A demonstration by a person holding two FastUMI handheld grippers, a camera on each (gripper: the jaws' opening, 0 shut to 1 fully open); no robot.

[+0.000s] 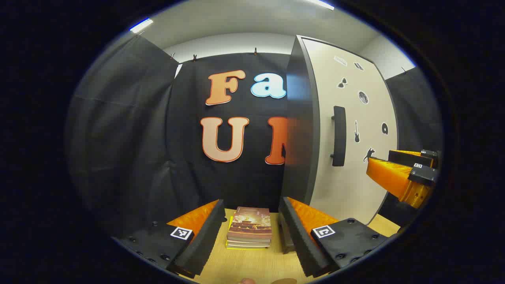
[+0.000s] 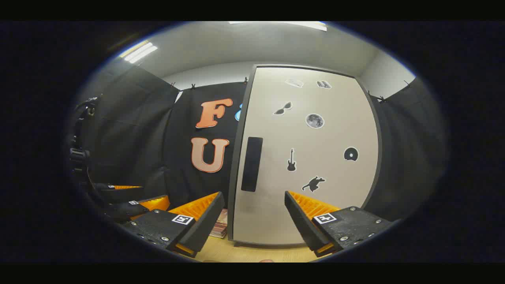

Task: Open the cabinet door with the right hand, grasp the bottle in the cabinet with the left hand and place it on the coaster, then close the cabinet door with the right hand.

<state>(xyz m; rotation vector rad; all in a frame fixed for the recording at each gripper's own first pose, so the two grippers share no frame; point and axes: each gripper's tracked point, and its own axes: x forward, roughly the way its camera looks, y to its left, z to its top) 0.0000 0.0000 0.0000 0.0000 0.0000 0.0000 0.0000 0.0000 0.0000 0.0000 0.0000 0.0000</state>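
Right gripper view, tongs (image 2: 254, 221) parted (empty), cabinet door (image 2: 307, 157) shut

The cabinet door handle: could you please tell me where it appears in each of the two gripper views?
Left gripper view: the handle stands right of centre on the pale cabinet door.
Right gripper view: the handle is at the centre, near the door's left edge.
Shared landmark: the guitar sticker, just right of the handle in both.

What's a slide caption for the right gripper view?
Open right gripper faces the closed cabinet door, lined up near its dark handle.
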